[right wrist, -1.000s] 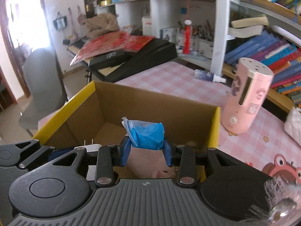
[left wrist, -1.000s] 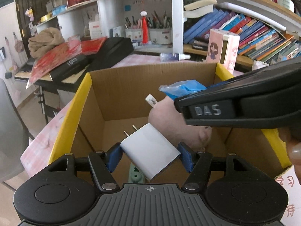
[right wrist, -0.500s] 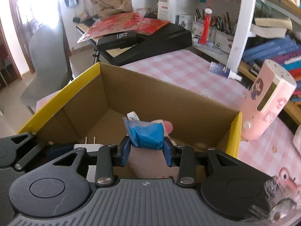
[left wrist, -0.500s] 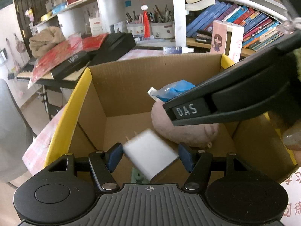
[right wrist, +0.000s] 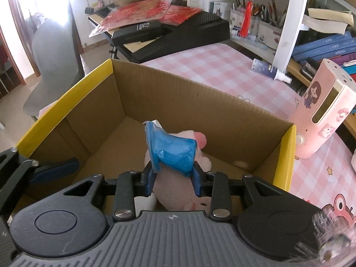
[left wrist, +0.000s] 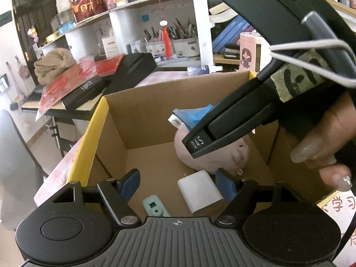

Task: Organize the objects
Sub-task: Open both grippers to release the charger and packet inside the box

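Hovering over open brown cardboard box with yellow rim (left wrist: 89,146): left tongs (left wrist: 178,183) spread wide, holding nothing. White square wall charger (left wrist: 199,191) lying on box floor beside pink plush pig (left wrist: 213,158). Right tongs (right wrist: 172,179) clamped on crumpled blue plastic pouch (right wrist: 174,153), above pig inside box.

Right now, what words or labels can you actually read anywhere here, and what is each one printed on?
"DAS": on the right gripper's black finger.
"学习": red characters on a white sheet beside the cardboard box.
"财": on the red figure box on the shelf.
Book spines, black case label: too blurred.
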{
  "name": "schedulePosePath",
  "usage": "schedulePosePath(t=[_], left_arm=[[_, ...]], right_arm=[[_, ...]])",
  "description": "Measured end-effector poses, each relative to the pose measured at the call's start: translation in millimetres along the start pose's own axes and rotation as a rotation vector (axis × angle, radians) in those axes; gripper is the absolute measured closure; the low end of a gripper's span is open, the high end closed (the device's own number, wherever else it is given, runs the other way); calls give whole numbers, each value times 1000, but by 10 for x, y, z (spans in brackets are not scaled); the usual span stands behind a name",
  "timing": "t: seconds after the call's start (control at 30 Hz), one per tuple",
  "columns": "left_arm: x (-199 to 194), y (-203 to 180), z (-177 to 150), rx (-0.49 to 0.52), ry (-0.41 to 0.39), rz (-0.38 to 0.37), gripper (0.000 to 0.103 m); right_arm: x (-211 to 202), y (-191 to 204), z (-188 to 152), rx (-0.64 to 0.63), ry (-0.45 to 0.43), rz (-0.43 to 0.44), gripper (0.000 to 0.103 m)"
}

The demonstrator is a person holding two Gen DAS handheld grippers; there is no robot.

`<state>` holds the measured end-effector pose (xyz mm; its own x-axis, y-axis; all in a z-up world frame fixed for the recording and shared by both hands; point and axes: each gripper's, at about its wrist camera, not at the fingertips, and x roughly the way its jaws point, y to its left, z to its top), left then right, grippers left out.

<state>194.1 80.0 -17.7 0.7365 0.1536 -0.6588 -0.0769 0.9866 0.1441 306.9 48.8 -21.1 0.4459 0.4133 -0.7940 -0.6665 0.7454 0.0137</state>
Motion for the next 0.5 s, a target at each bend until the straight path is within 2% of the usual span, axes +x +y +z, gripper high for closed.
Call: schedulePosePath(t=[0.27, 0.5], left_arm=[[-124, 74, -27, -32, -30, 12, 19], [-295, 143, -38, -63, -76, 5, 18]], right_arm=[[-95, 27, -43, 10, -18, -25, 70], [-344, 36, -133, 48, -80, -44, 50]])
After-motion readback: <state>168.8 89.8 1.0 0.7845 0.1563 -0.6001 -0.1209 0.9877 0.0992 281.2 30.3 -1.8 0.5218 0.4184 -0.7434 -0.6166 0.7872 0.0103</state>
